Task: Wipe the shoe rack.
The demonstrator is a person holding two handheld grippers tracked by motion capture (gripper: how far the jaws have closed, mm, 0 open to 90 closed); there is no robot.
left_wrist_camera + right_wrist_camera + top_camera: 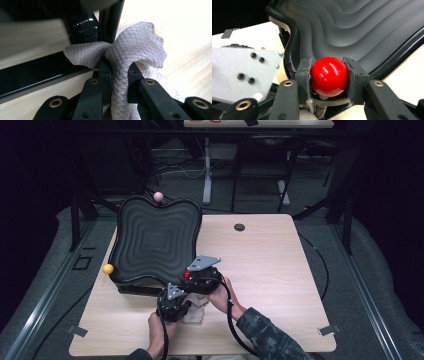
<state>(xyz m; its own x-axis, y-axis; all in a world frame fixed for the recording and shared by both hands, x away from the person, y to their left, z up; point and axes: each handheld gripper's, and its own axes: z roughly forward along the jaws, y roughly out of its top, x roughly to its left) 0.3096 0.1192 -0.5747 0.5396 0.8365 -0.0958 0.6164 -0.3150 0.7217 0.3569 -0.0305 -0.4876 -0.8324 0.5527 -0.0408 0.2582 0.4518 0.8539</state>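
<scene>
A black board (pixel 155 240) with wavy ridges stands tilted at the table's left. It carries ball knobs at its corners: a pink ball (pixel 158 196) at the far edge, a yellow ball (pixel 108 268) at the left and a red ball (pixel 187 274) at the near right corner. My right gripper (pixel 194 277) is shut on the red ball (pixel 329 76), with both pads (pixel 303 75) pressed on its sides. My left gripper (pixel 175 304) sits just in front of the board, shut on a bunched white cloth (pixel 135 47). The cloth (pixel 197 314) lies partly on the table under the hands.
The wooden table (pixel 280 270) has a round cable hole (pixel 239 227) at the back and tape tabs (pixel 327 330) near its front corners. The board's black base frame (pixel 37 75) runs close behind the left gripper. Another table's legs (pixel 207 170) stand beyond.
</scene>
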